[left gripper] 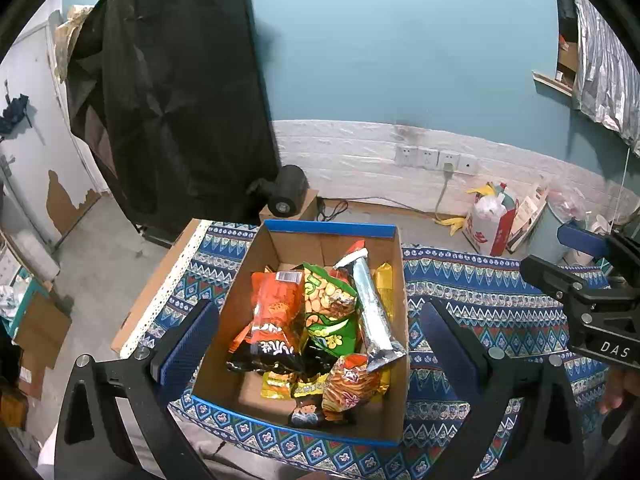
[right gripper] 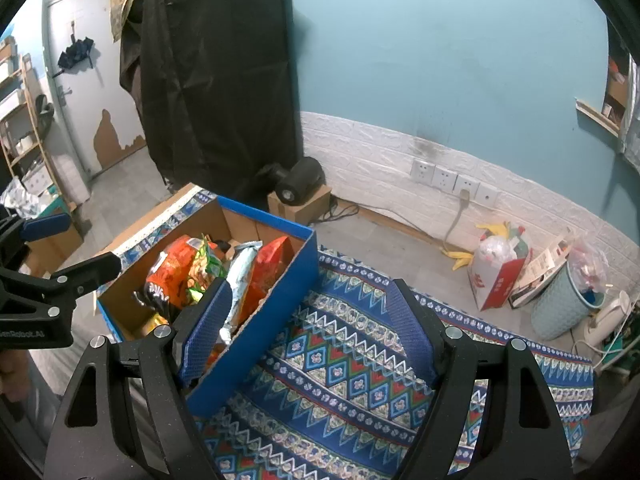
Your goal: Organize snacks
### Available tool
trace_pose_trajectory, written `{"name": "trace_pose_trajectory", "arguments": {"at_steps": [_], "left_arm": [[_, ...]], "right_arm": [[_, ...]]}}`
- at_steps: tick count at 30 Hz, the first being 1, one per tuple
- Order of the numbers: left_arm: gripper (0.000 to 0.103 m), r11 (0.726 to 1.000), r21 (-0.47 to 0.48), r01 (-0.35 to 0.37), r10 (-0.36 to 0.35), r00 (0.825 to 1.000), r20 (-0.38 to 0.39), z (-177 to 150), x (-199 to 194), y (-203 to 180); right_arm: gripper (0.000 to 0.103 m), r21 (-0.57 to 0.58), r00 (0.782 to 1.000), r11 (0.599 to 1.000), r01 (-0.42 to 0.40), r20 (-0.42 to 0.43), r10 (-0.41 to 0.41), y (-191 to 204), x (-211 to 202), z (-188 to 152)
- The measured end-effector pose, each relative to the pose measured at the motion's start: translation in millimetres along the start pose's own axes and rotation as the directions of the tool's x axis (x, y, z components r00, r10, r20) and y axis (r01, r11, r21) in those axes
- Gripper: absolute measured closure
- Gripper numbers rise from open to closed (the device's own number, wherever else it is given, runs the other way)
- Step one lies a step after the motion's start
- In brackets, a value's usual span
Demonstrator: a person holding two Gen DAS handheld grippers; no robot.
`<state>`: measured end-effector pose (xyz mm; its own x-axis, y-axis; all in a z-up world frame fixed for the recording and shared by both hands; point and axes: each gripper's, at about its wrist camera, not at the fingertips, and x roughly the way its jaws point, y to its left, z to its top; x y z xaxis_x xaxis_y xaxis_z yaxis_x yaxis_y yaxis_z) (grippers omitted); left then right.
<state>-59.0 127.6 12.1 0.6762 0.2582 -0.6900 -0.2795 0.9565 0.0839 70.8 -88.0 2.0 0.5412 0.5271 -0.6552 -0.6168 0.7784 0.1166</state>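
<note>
A blue cardboard box (left gripper: 332, 229) stands on a patterned cloth (left gripper: 480, 292) and holds several snack bags: an orange bag (left gripper: 276, 304), a green bag (left gripper: 330, 308), a silver stick pack (left gripper: 374, 312) and an orange-red bag (left gripper: 352, 384). My left gripper (left gripper: 316, 344) is open, above the box, its fingers straddling it. My right gripper (right gripper: 308, 332) is open and empty, just right of the box (right gripper: 280, 292), above the cloth (right gripper: 352, 360). The right gripper also shows in the left wrist view (left gripper: 576, 264), and the left gripper in the right wrist view (right gripper: 72, 244).
A black fabric-covered stand (left gripper: 176, 92) rises behind the table's left. A black roll (left gripper: 288, 190) sits on a small carton on the floor. A red-and-white bag (right gripper: 500, 268), a light blue bin (right gripper: 560, 304) and wall sockets (right gripper: 452, 180) lie at right.
</note>
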Motion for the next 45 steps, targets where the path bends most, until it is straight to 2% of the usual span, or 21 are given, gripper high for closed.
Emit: {"name": "trace_pose_trajectory", "arguments": {"at_steps": [45], "left_arm": [[0.001,1.000,-0.006,0.010,-0.010,1.000,-0.018,-4.8,2.5,-8.1]], "right_arm": [[0.025,-0.001,1.000,1.000,0.000,0.002,0.000,-0.4,-1.7,-1.1]]}}
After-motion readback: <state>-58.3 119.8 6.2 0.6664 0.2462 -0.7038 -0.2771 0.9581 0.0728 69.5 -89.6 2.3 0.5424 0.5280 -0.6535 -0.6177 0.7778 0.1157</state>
